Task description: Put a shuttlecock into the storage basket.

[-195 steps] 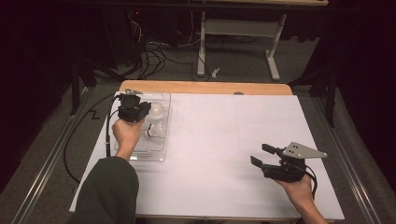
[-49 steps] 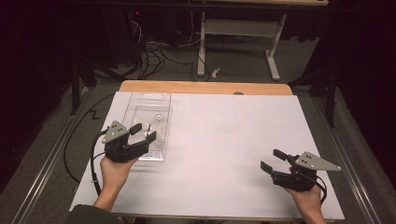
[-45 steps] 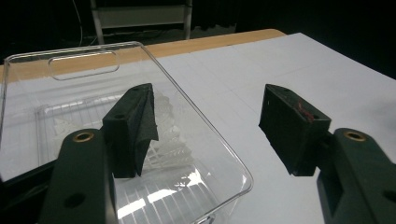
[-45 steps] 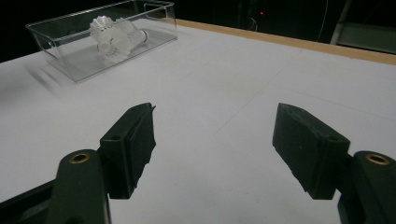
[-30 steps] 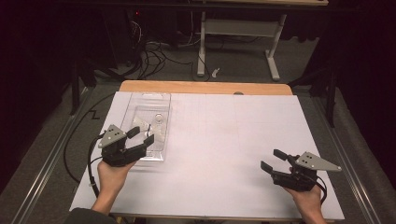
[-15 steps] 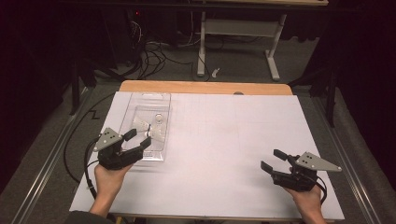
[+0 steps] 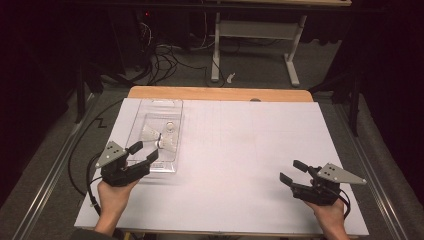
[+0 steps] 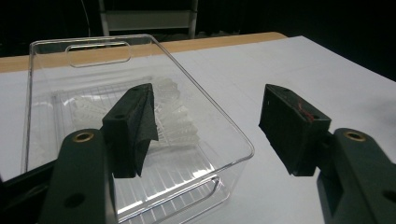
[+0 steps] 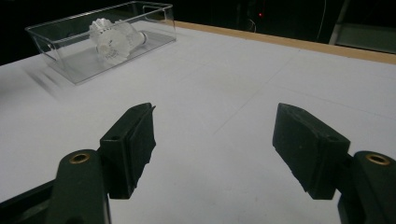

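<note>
A table covered with a white sheet [image 7: 235, 150] is seen from above, with a strip of bare wood along its far edge. At the left, a person's left hand [image 7: 113, 197] comes in from the near edge holding the left gripper [image 7: 142, 152], which has a grey three-cornered plate on top and a black cable [image 7: 75, 165] looping off past the left edge. Its jaws are spread wide with nothing between them, and they point toward the far right, their tips at the near end of a clear plastic box [image 7: 159, 135]. In the left gripper view [image 8: 205, 123] one jaw appears over the inside of the box and the other over the white sheet beside it, with the near right corner of the box between them; whether either jaw touches the plastic cannot be told. The box [image 8: 135, 126] lies near the left edge of the surface, its long side running from near to far, with a cut-out handle at its far end. Inside it, around the middle, lie white shuttlecocks [image 7: 160, 137] close together on their sides. The middle of the sheet is bare. At the right, near the near right corner, the right hand [image 7: 332, 217] holds the right gripper [image 7: 292, 172] low over the sheet. Its jaws are also spread apart and grasp nothing, pointing to the left across the table. The right gripper view [image 9: 212, 140] looks over bare sheet toward the box [image 9: 100, 39], well away.
</note>
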A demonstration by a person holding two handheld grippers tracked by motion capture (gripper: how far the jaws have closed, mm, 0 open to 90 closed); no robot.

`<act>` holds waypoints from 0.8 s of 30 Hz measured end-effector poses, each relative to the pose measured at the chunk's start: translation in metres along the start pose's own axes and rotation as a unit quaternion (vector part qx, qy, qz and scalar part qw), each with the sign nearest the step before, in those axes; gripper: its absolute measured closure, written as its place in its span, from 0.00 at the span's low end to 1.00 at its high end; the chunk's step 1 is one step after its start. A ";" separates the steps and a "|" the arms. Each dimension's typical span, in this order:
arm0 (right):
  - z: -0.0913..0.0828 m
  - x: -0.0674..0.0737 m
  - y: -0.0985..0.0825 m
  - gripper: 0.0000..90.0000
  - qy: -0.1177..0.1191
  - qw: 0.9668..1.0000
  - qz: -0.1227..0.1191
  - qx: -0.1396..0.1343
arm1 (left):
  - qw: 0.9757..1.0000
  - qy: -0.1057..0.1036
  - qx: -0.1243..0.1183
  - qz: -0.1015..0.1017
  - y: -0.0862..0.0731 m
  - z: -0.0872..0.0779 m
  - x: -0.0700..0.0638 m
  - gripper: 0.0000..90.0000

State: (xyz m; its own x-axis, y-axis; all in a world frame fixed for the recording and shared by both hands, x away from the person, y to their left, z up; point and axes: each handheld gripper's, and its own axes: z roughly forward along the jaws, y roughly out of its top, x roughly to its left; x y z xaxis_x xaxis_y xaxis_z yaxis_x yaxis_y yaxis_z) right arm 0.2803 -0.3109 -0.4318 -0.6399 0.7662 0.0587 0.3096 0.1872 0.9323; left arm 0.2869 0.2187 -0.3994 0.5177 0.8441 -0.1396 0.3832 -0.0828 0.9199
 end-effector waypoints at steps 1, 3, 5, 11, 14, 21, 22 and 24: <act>0.000 0.000 0.000 0.33 0.000 1.000 0.000 0.000 | 1.000 0.000 0.000 -0.001 0.000 -0.001 0.000 0.41; 0.000 0.000 0.000 0.33 0.000 1.000 0.000 0.000 | 1.000 0.000 -0.001 0.000 -0.002 -0.002 0.000 0.41; 0.000 0.000 0.000 0.33 0.000 1.000 0.000 0.000 | 1.000 0.001 -0.002 -0.002 -0.003 -0.003 0.000 0.41; 0.000 0.000 0.000 0.33 0.000 1.000 0.000 -0.001 | 1.000 0.001 -0.004 -0.008 -0.005 -0.006 0.002 0.41; 0.000 0.000 0.000 0.33 0.000 1.000 0.000 -0.001 | 1.000 0.002 -0.005 -0.009 -0.006 -0.007 0.002 0.41; -0.001 0.000 0.000 0.33 0.001 1.000 0.000 -0.003 | 1.000 0.003 -0.006 -0.009 -0.009 -0.010 0.001 0.41; -0.001 0.000 0.000 0.33 0.000 1.000 0.000 -0.003 | 1.000 0.003 -0.007 -0.010 -0.009 -0.010 0.001 0.41; -0.001 0.000 0.000 0.33 0.000 1.000 0.000 -0.003 | 1.000 0.004 -0.006 -0.010 -0.011 -0.010 0.002 0.41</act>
State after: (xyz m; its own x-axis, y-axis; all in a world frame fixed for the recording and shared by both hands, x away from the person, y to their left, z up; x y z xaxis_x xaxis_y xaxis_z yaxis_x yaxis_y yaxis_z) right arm 0.2793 -0.3115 -0.4316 -0.6401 0.7661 0.0588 0.3053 0.1833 0.9344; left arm 0.2757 0.2266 -0.4058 0.5044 0.8494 -0.1553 0.3846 -0.0599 0.9212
